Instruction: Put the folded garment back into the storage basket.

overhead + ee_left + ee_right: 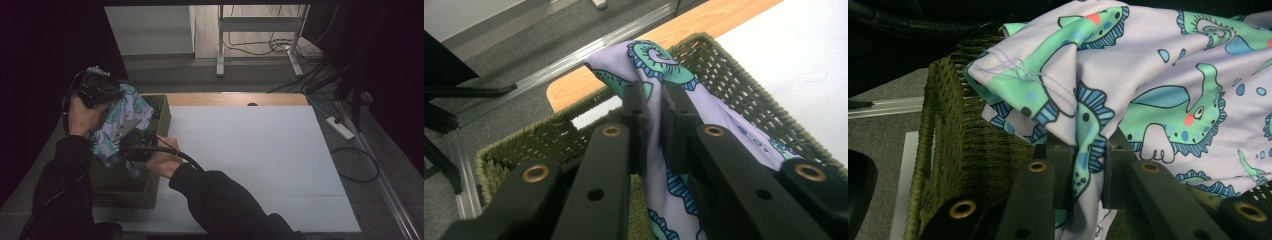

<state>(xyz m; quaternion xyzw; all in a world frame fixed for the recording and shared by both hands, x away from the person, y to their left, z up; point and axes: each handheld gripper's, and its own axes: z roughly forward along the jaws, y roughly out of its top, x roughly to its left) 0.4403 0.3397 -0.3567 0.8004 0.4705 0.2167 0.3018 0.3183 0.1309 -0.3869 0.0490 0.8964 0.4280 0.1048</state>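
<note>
High view: my left claw (100,87) and right claw (131,145) both pinch the lilac dinosaur cloth (125,117), holding it up over the green woven basket (162,115) at the bench's (250,150) left edge.

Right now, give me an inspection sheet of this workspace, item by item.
Surface: white table top with a wooden strip along its far edge, bare past the basket.
Job's things: lilac dinosaur-print cloth lifted above the green woven basket at the table's left edge.
Clutter: nothing seen.
Grippers: left gripper shut on the cloth; right gripper shut on the cloth lower down.
Cables: black cable trails from the right gripper over the sleeve; loose cables and a power strip lie on the floor.
Surroundings: dark room, metal table frame beyond.
</note>
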